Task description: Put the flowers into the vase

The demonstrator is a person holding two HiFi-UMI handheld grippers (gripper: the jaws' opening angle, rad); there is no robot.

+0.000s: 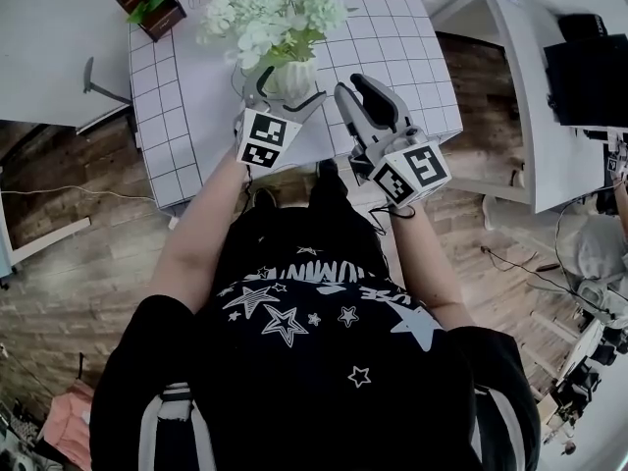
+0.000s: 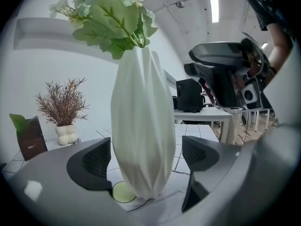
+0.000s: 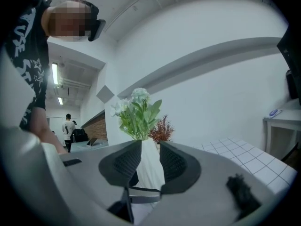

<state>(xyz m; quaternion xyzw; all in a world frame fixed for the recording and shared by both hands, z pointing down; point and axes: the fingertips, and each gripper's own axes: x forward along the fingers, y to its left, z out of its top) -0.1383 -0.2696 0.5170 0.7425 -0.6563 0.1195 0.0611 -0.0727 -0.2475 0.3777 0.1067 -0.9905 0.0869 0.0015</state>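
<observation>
White vase (image 2: 141, 126) upright on checked table (image 1: 392, 47), flowers (image 2: 113, 18) standing in its neck. Left gripper (image 2: 146, 158) open, jaws either side of vase's lower body, not touching. Right gripper (image 3: 150, 161) open, empty, near vase.

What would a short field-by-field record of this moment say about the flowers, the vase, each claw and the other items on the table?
flowers: white-green bunch, stems already in the vase
vase: white, ribbed, upright on the tiled table
left claw: jaws apart on either side of the vase's lower body, a gap on each side, no grip
right claw: jaws apart, nothing between them; the vase shows beyond the gap
other items: dried plant in a small white pot; dark box with a green leaf
</observation>
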